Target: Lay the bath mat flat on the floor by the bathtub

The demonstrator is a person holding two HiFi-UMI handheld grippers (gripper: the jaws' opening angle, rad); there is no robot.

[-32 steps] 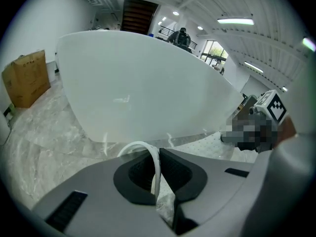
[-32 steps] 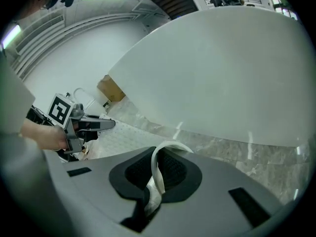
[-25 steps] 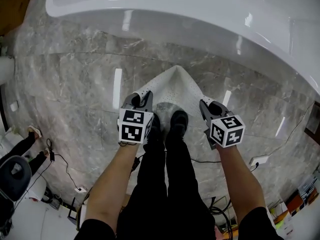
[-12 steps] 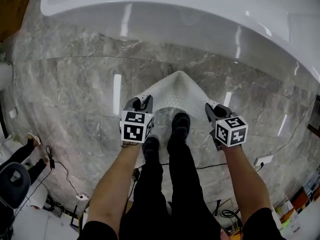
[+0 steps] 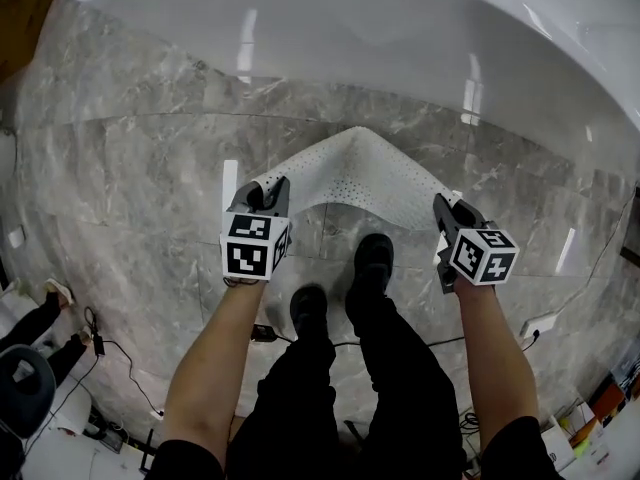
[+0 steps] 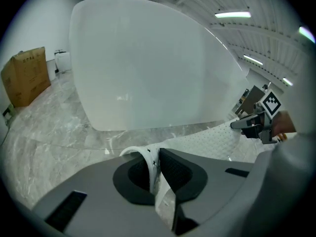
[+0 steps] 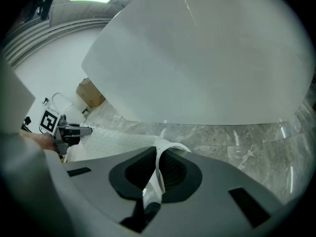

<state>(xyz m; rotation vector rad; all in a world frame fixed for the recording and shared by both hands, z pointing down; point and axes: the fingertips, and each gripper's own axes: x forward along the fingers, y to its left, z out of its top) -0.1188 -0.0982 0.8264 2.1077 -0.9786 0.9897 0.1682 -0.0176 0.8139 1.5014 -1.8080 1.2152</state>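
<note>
The bath mat (image 5: 365, 173) looks light, thin and limp. It droops between its two held corners and folds wherever nothing supports it, so it probably needs a hold at both near corners and an even pull outward to spread without creases. It does not look fragile. On the polished stone it may slide once it is down.

It is white, dotted all over with small holes, and has a rubbery sheen. In the head view it hangs in a tent shape, with its peak toward the tub and its near edge bowed between the corners. I cannot tell whether the far part already touches the floor. It hangs low over the grey marble floor (image 5: 120, 168), between the person's shoes (image 5: 372, 263) and the white bathtub (image 5: 400, 28).

The left gripper (image 5: 262, 190) is clamped on the mat's left corner. In its own view a white strip of mat (image 6: 207, 139) is pinched upright between the closed jaws. The right gripper (image 5: 447, 208) pinches the opposite corner the same way, with the mat (image 7: 113, 135) curling up out of its closed jaws. The two grippers are well apart and point steeply down.

Farther off, a cardboard box (image 6: 24, 75) stands by the wall.
</note>
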